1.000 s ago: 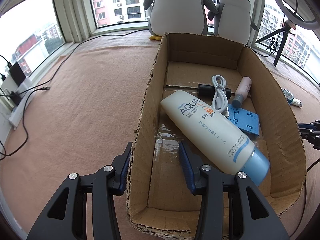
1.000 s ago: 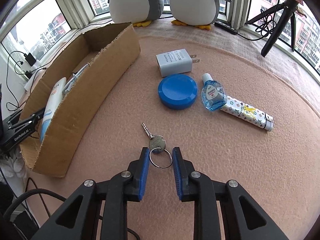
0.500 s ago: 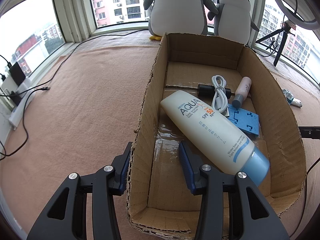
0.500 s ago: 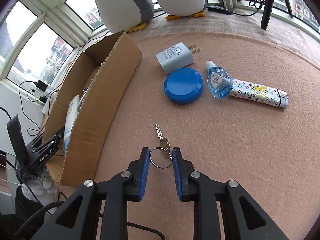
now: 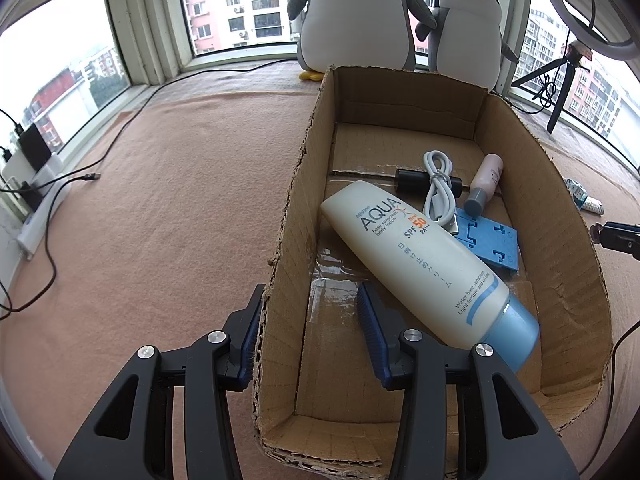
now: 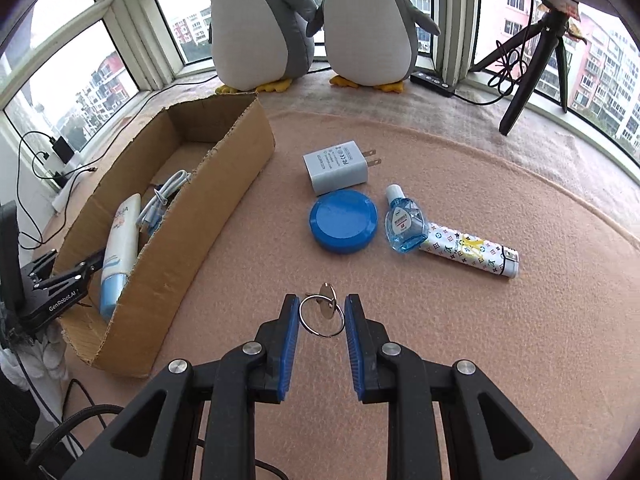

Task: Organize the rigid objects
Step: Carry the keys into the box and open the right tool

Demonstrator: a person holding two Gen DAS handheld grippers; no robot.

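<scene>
Looks like I'm working in somebody's apartment, on a carpeted bay-window ledge (image 5: 168,208) high up, with windows (image 5: 240,4) wrapping all around and residential tower blocks outside. Two big plush penguins (image 6: 260,24) sit by the glass, and there's a power strip (image 5: 36,216) with chargers plugged in. A tripod (image 6: 536,52) stands in the corner, so it's a home doubling as a recording spot.

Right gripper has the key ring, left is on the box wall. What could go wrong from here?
1. The right gripper pinches only the thin key ring; the key hangs loose, so the ring may slip or twist out in transit.
2. The cardboard box wall between the left gripper fingers is torn and soft; it may buckle if bumped.
3. The key may land under the sunscreen tube or the white cable.
</scene>
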